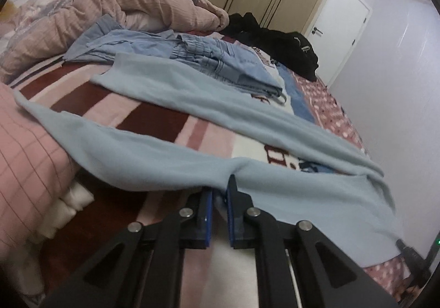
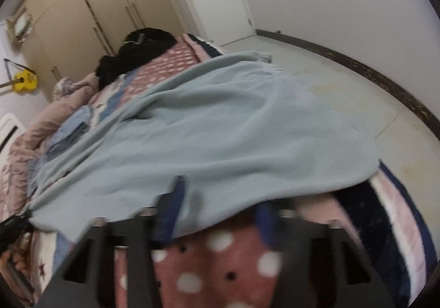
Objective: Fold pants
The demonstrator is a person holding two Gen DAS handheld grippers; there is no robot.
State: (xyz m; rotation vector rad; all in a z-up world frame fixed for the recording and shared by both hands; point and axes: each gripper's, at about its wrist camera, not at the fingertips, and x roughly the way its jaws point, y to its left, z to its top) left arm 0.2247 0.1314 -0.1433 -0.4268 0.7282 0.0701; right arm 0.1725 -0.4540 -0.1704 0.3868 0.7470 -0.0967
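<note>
Item: light blue pants (image 1: 192,115), spread flat across the bed (image 1: 154,120) over a striped and patterned blanket, legs running away toward the far left, the waist end nearest the cameras. Left tongs (image 1: 220,192): closed on the near edge of the pants, cloth pinched between the blue pads, the fabric pulling up into a small ridge at the bite. Right tongs (image 2: 217,206): badly blurred; the left finger lies against the pants' hem and the right one sits partly under the cloth, so a pinch on the edge is likely (the jaws read as drawn together, yet the frame itself does not show it cleanly). Step in hand, as judged: both corners of the near end gripped, ready to be carried over for a fold. To do it well, both tongs should lift together and level, keep the edge taut between them, and lay it squarely on the matching part, without dragging the blanket along. Also on the bed: a heap of folded denim and blue garments (image 1: 220,60) beyond the pants, a black garment (image 1: 275,41) further right, a pink quilt (image 1: 132,5) at the back. Hidden or unclear: the far leg ends are lost behind folds; how deep either bite goes cannot be told; the right wrist view smears every edge.
</note>
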